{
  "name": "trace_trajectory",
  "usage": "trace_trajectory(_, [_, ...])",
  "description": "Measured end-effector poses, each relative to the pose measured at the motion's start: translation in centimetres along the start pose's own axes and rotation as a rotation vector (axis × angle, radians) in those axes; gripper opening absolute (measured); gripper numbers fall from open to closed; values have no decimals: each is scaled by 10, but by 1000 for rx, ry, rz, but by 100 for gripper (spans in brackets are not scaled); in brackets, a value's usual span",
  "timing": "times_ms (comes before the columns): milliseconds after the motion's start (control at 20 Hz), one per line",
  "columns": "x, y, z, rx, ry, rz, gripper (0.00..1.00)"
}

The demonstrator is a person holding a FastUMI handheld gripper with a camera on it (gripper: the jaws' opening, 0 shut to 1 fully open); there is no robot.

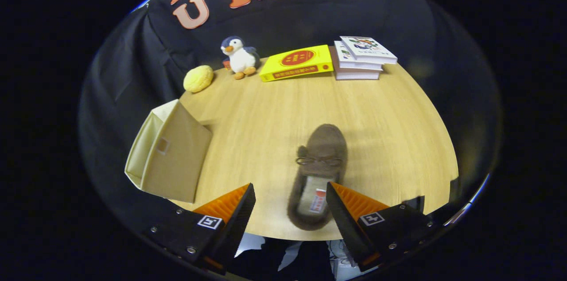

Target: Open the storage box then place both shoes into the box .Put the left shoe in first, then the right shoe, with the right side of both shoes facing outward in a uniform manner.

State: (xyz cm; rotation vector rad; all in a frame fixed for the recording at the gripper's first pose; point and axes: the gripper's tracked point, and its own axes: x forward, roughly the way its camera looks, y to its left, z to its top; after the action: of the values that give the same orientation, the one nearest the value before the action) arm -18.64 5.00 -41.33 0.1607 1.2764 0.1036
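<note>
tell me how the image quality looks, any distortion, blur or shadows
Gripper view: fisheye bends the table edge into a curve; brown shoe between the open gripper fingers looks sharp, with a soft shadow to its right; rim beyond the books is blurred.

My gripper (290,214) sits at the bottom centre of the frame, fingers spread apart above the near edge of the table (390,139). A slipper (318,174) lies on the table between my fingers, closer to the right one, its heel low in the frame and its toe pointing up toward the middle. To the left of it, at centre left, the storage box (170,152) stands at the table's left edge. Along the far edge, across the upper part of the frame, I see from left to right a round plush toy (198,78), a toy penguin (239,56), a flat-lying book (297,62) and a stack of books (361,57).
</note>
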Motion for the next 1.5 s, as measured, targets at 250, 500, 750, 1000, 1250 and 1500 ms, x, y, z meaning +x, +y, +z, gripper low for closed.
trace_trajectory(250, [41, -39, -15, -12, 40, -36, 88])
trace_trajectory(500, [79, -55, -8, -38, 16, -39, 62])
trace_trajectory(750, [90, -59, -11, -37, 23, -43, 14])
trace_trajectory(1000, [92, -59, -12, 25, 5, -26, 8])
trace_trajectory(1250, [91, -60, -14, 60, 46, -37, 4])
trace_trajectory(1500, [63, -42, -16, 170, 56, -46, 3])
